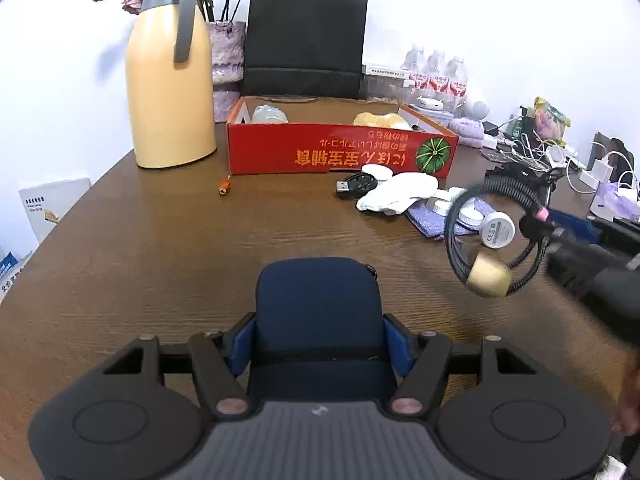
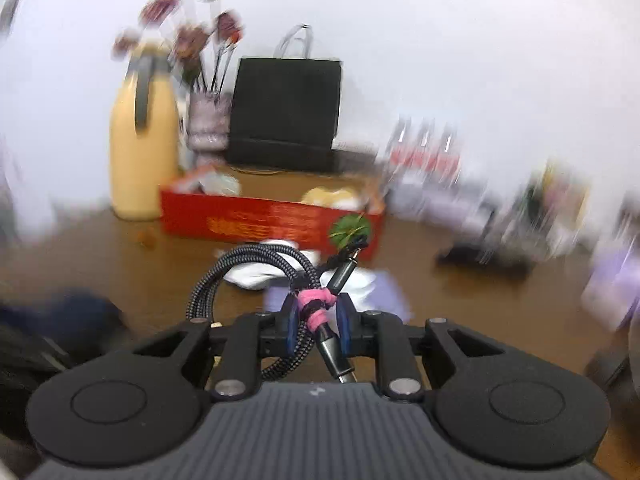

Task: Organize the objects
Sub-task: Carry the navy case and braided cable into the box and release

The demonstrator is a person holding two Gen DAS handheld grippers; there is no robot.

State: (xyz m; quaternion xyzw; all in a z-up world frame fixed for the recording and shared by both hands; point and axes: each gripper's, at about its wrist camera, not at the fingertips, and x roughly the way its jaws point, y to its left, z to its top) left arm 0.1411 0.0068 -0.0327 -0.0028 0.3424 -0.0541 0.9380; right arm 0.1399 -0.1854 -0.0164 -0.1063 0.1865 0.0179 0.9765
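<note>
My left gripper (image 1: 318,344) is shut on a navy blue zip pouch (image 1: 316,300), its blue pads pressing the pouch's two sides just above the brown table (image 1: 160,260). In the right wrist view my right gripper (image 2: 318,318) is shut on a coiled grey braided cable (image 2: 208,284) at its pink tie (image 2: 316,300); this view is motion-blurred. The left wrist view shows that right gripper (image 1: 538,220) coming in from the right with the cable coil (image 1: 456,216) hanging in the air. A gold cylindrical piece (image 1: 488,278) hangs at the coil's lower edge.
A red cardboard box (image 1: 340,152) with things inside stands mid-table. Behind it are a yellow thermos jug (image 1: 168,80), a vase (image 1: 228,64) and a black paper bag (image 1: 306,40). White gloves (image 1: 396,196), a black USB cable (image 1: 356,184), purple cloth and white caps lie in front. Chargers clutter the right.
</note>
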